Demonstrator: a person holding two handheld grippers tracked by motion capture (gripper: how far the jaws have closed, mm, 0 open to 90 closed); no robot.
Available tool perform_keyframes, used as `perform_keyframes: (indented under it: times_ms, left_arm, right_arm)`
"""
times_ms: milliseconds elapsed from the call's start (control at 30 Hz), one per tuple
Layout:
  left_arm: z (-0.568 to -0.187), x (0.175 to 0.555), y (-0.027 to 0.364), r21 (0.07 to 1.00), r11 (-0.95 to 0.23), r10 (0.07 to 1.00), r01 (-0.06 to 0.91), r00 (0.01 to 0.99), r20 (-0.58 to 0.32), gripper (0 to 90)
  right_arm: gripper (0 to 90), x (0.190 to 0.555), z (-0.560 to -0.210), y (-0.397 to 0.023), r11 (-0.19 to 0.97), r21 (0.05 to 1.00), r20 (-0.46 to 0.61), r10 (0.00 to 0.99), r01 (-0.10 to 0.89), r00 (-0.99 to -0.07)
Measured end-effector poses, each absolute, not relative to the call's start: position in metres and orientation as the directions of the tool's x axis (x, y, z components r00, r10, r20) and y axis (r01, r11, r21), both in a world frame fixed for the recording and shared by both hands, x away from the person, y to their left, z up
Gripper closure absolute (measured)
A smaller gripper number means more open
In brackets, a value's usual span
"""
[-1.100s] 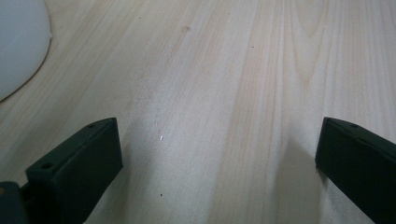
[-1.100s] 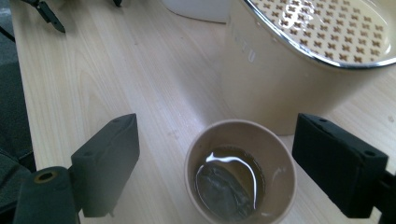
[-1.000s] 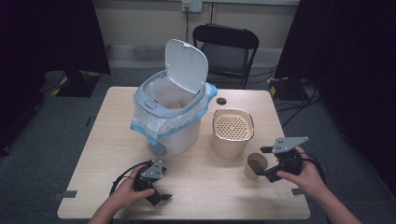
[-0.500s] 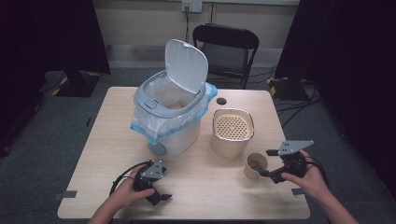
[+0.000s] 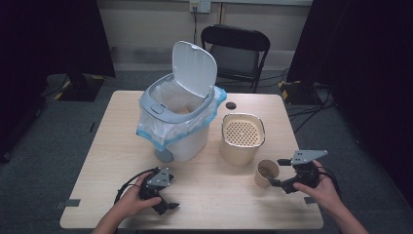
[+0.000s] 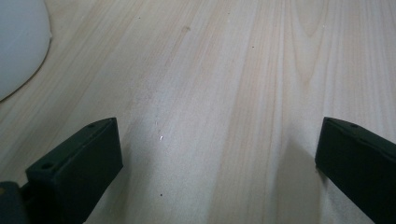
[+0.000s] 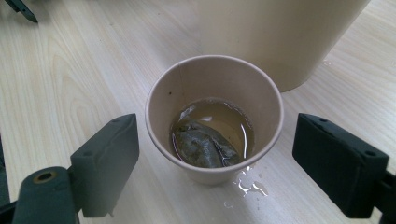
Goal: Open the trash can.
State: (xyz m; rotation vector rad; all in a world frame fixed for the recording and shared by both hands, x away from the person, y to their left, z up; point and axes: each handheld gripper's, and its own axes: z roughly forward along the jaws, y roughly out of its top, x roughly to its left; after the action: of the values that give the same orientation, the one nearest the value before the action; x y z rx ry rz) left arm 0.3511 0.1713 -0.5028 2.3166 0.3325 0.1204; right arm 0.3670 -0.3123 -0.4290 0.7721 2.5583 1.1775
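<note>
A paper cup (image 5: 266, 173) stands upright near the table's right front, next to a beige canister (image 5: 242, 137). It holds brownish tea and a soaked tea bag (image 7: 201, 148). My right gripper (image 5: 276, 172) comes in from the right, level with the cup (image 7: 159, 100). The cup stands between the open jaws of the right gripper (image 7: 219, 135), with a gap on each side. My left gripper (image 5: 165, 196) rests at the front left, and the left gripper (image 6: 219, 140) is open over bare wood.
A white pedal bin (image 5: 178, 127) with a blue-edged liner and raised lid stands mid-table, its base (image 6: 18, 42) close to my left gripper. Water drops (image 7: 247, 186) lie beside the cup. A small black disc (image 5: 230, 105) lies behind the canister; a folding chair (image 5: 236, 48) stands beyond.
My right gripper has sunk a little and come closer around the cup. The left gripper and the cup have not moved.
</note>
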Motion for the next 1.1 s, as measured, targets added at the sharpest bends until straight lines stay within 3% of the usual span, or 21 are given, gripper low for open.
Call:
perform_keyframes:
  times_ms: [1100]
  left_arm:
    - [-0.503,0.351,0.171,0.720,-0.664,0.275,0.201,0.961,-0.015,0.0]
  right_arm:
    - [15.9,0.371,-0.478,-0.309,0.409,0.834,0.092,0.560,0.371,-0.823]
